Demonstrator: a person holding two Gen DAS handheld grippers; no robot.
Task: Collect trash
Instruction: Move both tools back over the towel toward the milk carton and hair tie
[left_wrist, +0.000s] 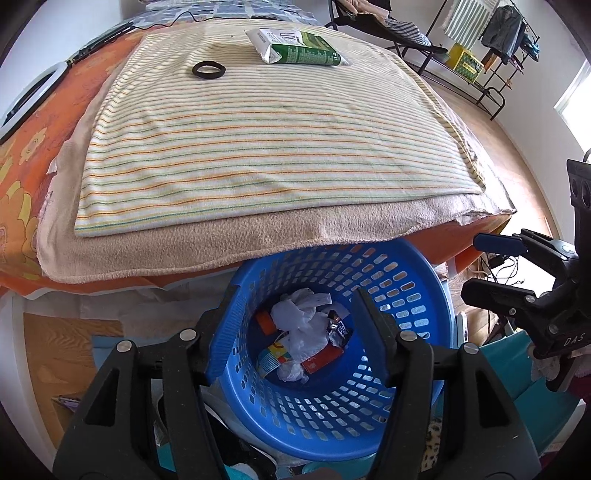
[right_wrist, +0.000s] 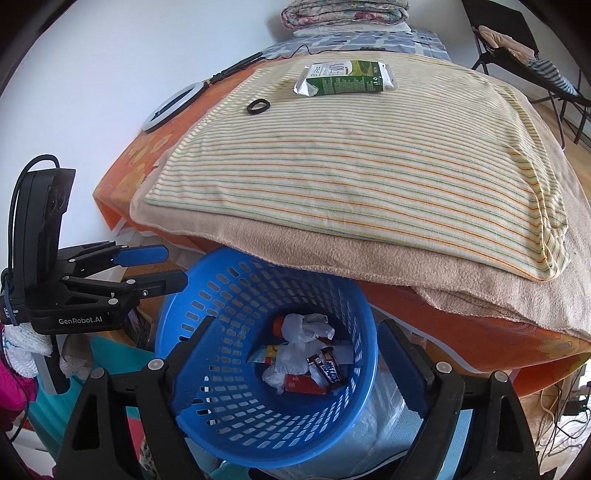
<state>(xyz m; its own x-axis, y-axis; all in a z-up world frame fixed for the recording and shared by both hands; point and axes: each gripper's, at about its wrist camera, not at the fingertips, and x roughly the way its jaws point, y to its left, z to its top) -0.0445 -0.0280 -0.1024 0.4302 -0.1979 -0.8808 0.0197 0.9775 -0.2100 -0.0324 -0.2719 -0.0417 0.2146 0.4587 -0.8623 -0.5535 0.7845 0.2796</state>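
A blue perforated basket (left_wrist: 417, 321) (right_wrist: 207, 332) sits below the bed's front edge and holds crumpled white paper (left_wrist: 306, 317) (right_wrist: 303, 332) and snack wrappers (right_wrist: 328, 369). A green and white carton (left_wrist: 295, 46) (right_wrist: 345, 78) lies flat at the far side of the striped towel (left_wrist: 266, 140) (right_wrist: 351, 170). A black ring (left_wrist: 208, 69) (right_wrist: 258, 106) lies on the towel left of it. My left gripper (left_wrist: 291, 332) (right_wrist: 168, 267) is open and empty over the basket. My right gripper (right_wrist: 295, 365) (left_wrist: 476, 266) is open and empty over the basket too.
A tan blanket (left_wrist: 258, 236) and an orange flowered sheet (left_wrist: 22, 155) lie under the towel. A ring light (right_wrist: 173, 107) and a cable lie along the bed's left side. A chair and a clothes rack (left_wrist: 491, 48) stand at the back right on the wood floor.
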